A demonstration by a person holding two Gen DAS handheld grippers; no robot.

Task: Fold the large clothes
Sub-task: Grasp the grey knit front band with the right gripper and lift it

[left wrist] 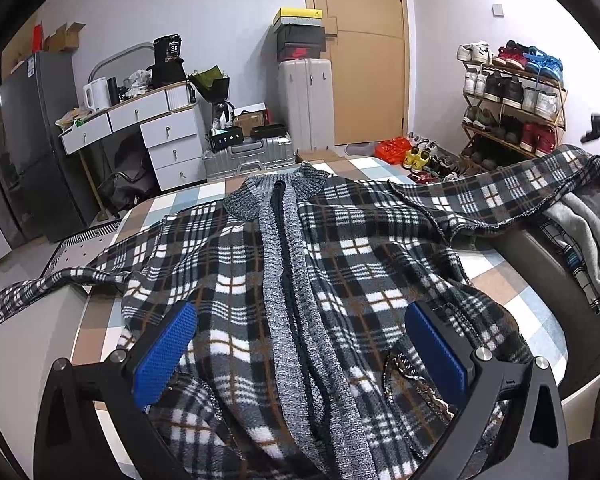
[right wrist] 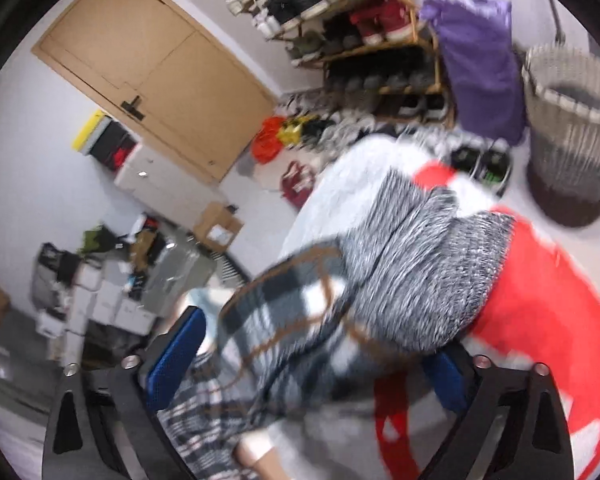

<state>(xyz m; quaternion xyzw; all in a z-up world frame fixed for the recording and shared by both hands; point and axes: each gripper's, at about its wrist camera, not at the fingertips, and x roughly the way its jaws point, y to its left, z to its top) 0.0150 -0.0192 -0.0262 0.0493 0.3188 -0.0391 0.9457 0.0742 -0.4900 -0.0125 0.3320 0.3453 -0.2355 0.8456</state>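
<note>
A plaid fleece jacket (left wrist: 228, 264) with a grey knit collar and front band (left wrist: 284, 240) lies spread face up on the bed's checked sheet (left wrist: 520, 308). My left gripper (left wrist: 300, 346) hovers open over the jacket's lower front, with its blue pads (left wrist: 168, 354) wide apart on either side of the knit band. The jacket's right sleeve (left wrist: 500, 196) stretches off to the right over a pile of clothes. In the blurred right wrist view, that sleeve and its grey knit cuff (right wrist: 416, 264) lie between my right gripper's (right wrist: 312, 364) spread pads (right wrist: 176, 356), over a red and white garment (right wrist: 540, 312).
A pile of grey and dark clothes (left wrist: 580, 232) sits at the bed's right side. Beyond the bed are a shoe rack (left wrist: 512, 100), a door (left wrist: 360, 48), suitcases (left wrist: 304, 104), white drawers (left wrist: 168, 136) and a dark fridge (left wrist: 32, 140). A woven basket (right wrist: 572, 132) and purple bag (right wrist: 480, 64) stand near the rack.
</note>
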